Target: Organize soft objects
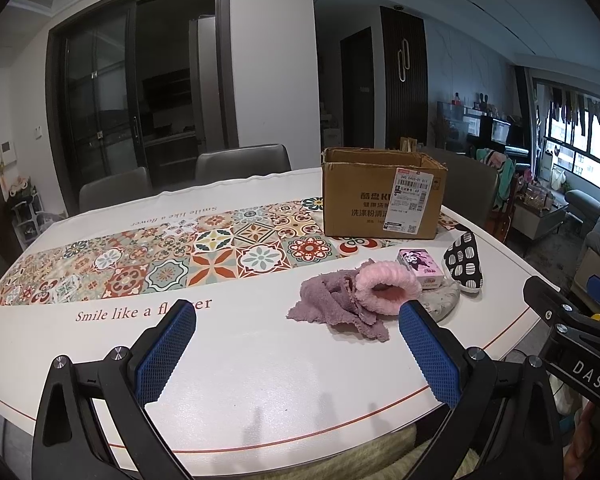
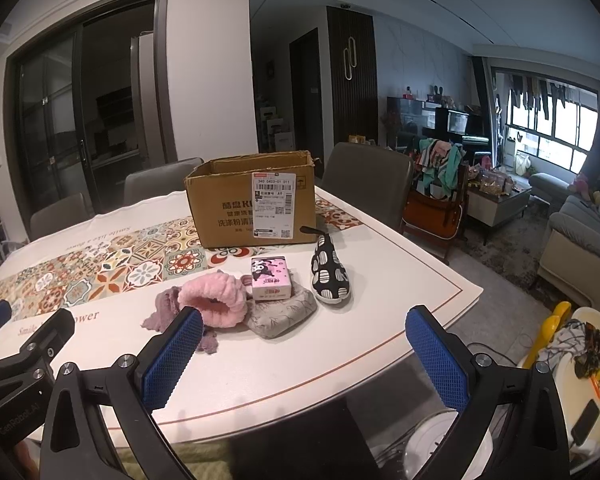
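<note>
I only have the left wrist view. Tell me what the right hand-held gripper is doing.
Observer: The right hand-held gripper is open and holds nothing, poised over the near edge of the table.
Operator: Describe the grey thing under the pink box.
Observer: It is a grey pouch with a leaf print. The box sits on its back part.
Operator: Report on the shoe.
Observer: The spotted shoe lies lengthwise, right of the pink box. A dark strap-like thing lies at its far end, against the cardboard box.
</note>
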Available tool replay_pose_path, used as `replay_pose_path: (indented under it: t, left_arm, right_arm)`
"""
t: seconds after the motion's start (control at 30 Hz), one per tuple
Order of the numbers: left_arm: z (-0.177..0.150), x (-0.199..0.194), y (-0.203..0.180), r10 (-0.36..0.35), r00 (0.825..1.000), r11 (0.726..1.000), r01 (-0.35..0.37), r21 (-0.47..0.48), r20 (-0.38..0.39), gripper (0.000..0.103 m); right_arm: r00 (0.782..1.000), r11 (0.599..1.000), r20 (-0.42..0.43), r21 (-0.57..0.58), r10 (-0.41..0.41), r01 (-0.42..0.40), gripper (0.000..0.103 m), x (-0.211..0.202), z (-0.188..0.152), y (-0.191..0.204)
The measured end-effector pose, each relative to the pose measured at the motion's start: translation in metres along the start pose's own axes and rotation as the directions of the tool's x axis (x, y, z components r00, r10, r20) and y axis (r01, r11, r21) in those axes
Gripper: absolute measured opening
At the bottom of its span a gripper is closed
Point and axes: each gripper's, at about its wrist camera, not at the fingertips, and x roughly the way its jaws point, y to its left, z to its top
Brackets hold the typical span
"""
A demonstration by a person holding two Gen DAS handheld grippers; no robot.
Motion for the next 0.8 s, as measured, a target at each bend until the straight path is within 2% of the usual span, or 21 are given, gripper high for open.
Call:
replay_pose_path:
  t: [0.8]
  left_arm:
    - [-0.0001,0.0002,-0.0005,0.0,1.0,1.0,0.0,0.0,0.0,0.103]
  right_arm:
    - [1.0,1.0,0.003,0.001,-0.001,0.001,0.103,0.0014,0.0008,-0.0008]
